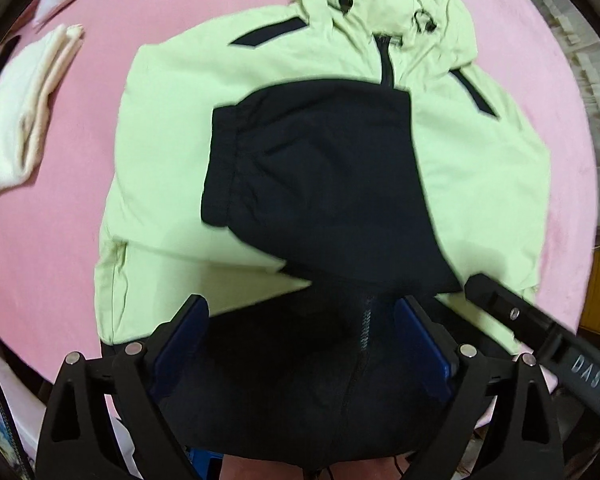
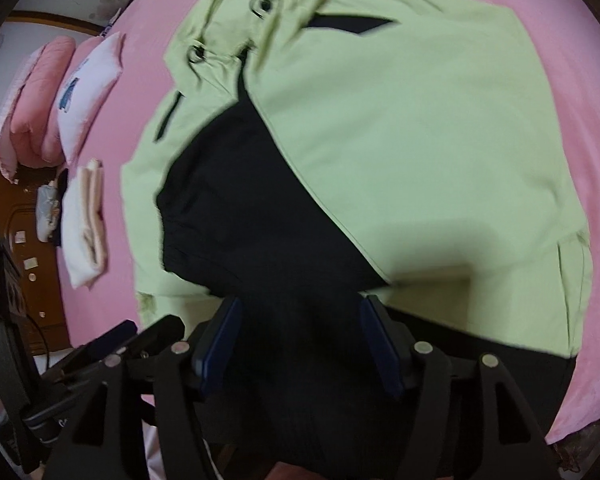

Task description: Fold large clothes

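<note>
Now your left tongs (image 1: 302,336) and right tongs (image 2: 300,340) stand spread, pinching nothing, above the jacket's (image 1: 168,168) near hem; it lies on the bed (image 1: 60,264), hood (image 1: 384,4) far.

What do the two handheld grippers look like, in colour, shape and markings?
Both the left gripper and the right gripper are matte black plastic with triangular cut-outs, round silver pins and flat dark blue pads inside the jaws. Seen from the left wrist, the right gripper's body bears pale letters "DAS".
</note>
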{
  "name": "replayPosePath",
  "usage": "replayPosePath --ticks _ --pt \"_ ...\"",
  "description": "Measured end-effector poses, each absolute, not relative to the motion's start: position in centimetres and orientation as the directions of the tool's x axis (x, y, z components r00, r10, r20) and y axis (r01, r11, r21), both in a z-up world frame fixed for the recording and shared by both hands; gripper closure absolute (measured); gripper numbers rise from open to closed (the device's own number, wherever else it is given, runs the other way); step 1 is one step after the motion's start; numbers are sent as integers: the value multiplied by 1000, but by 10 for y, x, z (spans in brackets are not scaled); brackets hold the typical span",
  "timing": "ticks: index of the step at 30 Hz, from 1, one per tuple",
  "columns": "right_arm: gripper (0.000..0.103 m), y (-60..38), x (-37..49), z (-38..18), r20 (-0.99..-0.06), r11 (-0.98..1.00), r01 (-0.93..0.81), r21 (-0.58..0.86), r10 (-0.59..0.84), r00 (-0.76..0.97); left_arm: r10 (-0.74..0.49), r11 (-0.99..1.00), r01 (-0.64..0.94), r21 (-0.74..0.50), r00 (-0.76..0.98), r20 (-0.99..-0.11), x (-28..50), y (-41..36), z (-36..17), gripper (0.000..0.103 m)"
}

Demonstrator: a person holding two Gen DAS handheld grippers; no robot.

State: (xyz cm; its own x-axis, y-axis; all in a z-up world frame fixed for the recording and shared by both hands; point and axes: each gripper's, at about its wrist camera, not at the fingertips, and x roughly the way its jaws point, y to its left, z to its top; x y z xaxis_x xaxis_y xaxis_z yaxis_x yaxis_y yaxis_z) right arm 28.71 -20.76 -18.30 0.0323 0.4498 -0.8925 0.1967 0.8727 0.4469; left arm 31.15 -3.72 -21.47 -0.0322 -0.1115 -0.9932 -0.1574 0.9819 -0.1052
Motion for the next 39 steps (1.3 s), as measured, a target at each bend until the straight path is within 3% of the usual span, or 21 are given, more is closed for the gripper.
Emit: replayPosePath --ticks 4,9,14,16,21,24,26,30,32,34,38,39 --pt "30 -205 333 -159 -914 904 134 405 399 72 -164 980 -126 -154 -75 -984 362 -18 -209 9" --pt "30 -218 415 -132 -913 909 98 406 399 82 -30 996 79 -33 -43 -999 452 -11 -183 9" --pt "30 -245 512 -122 -913 889 213 406 405 51 136 966 235 105 -121 -983 548 -2 -195 5" --pt "30 -253 547 -118 -929 904 216 368 365 53 143 962 255 100 -157 -977 581 5 -204 5" --pt "29 -273 628 -130 -950 919 240 312 306 64 -39 995 85 -60 -226 -973 670 30 -229 4" --pt "29 -273 658 -152 -948 933 172 316 304 95 -194 981 -24 -193 -124 -973 714 40 -242 4" --pt "29 -273 673 -177 -923 917 120 381 371 98 -273 960 -68 -271 -26 -962 732 45 -250 4" --pt "29 -286 680 -222 -832 812 184 554 538 132 -415 895 -145 -422 78 -907 755 54 -281 5" --pt "29 -290 684 -243 -798 775 189 603 583 154 -446 874 -182 -451 68 -892 762 54 -301 11" --pt "29 -294 686 -260 -777 754 188 629 606 172 -470 857 -205 -472 61 -881 766 53 -320 28" --pt "30 -302 688 -279 -689 663 192 723 676 262 -506 835 -189 -517 104 -856 776 48 -338 38" --pt "33 -304 689 -282 -650 625 188 758 698 300 -525 827 -173 -535 106 -845 778 47 -340 49"
